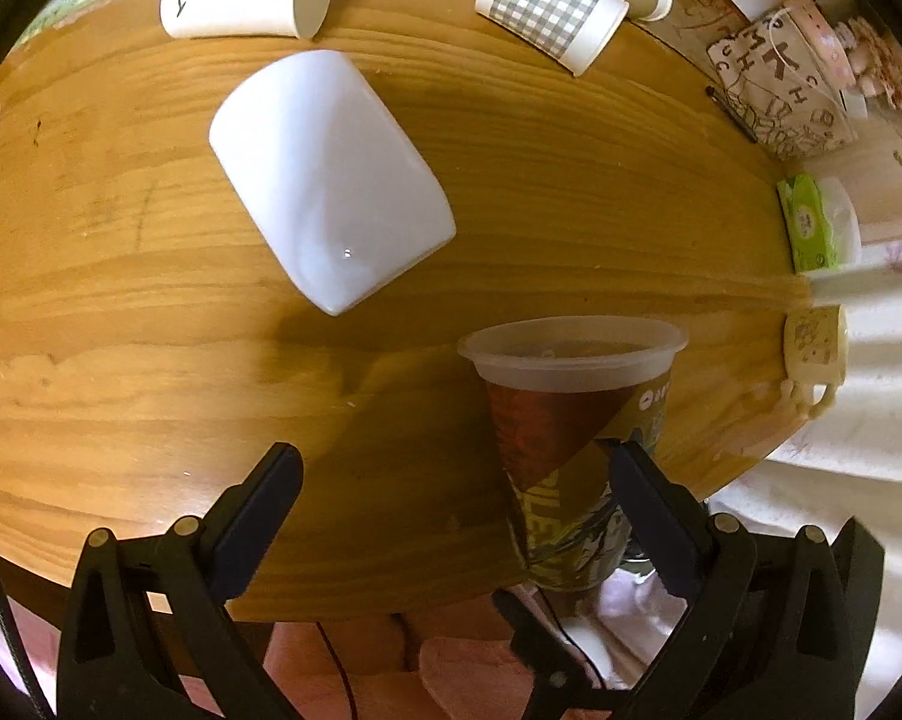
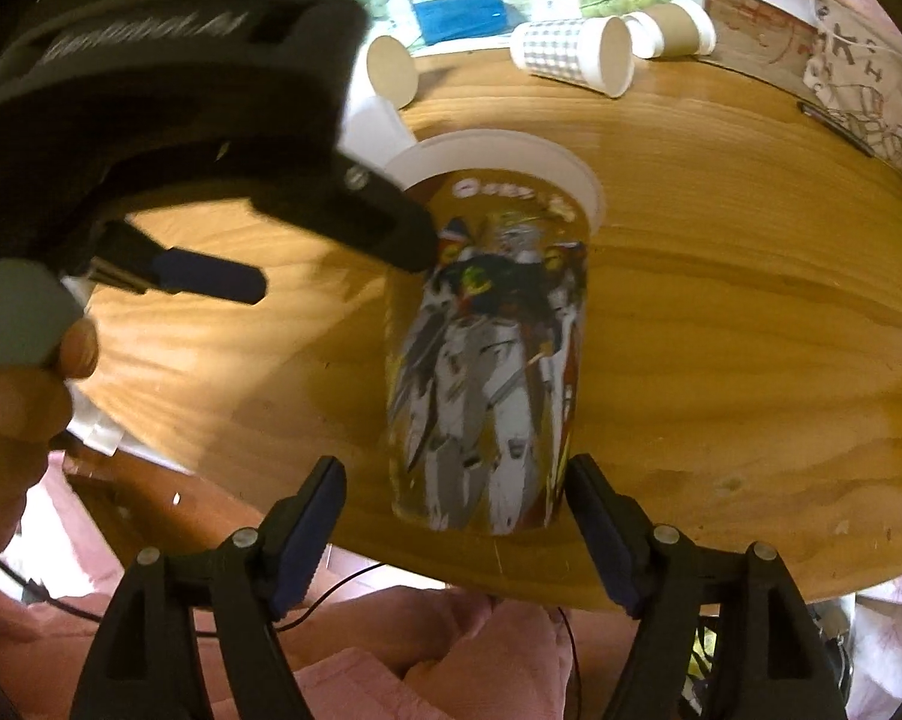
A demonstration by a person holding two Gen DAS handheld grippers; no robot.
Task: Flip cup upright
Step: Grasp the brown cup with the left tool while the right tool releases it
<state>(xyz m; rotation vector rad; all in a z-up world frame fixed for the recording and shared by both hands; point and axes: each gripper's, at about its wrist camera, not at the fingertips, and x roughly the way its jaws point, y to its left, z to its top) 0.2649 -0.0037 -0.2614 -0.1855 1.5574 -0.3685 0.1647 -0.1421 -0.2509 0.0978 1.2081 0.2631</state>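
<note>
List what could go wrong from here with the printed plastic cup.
1. The printed plastic cup stands upright close to the near edge of the wooden table; a nudge toward that edge could drop it off.
2. The right gripper is open around the cup's base, and one finger of the left gripper sits close against its side, so either finger may tip it while pulling away.
3. The white cup lies on its side nearby and could roll if bumped.

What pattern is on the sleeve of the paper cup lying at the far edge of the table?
A grey-and-white check on the paper cup, clearest in the left wrist view.
</note>
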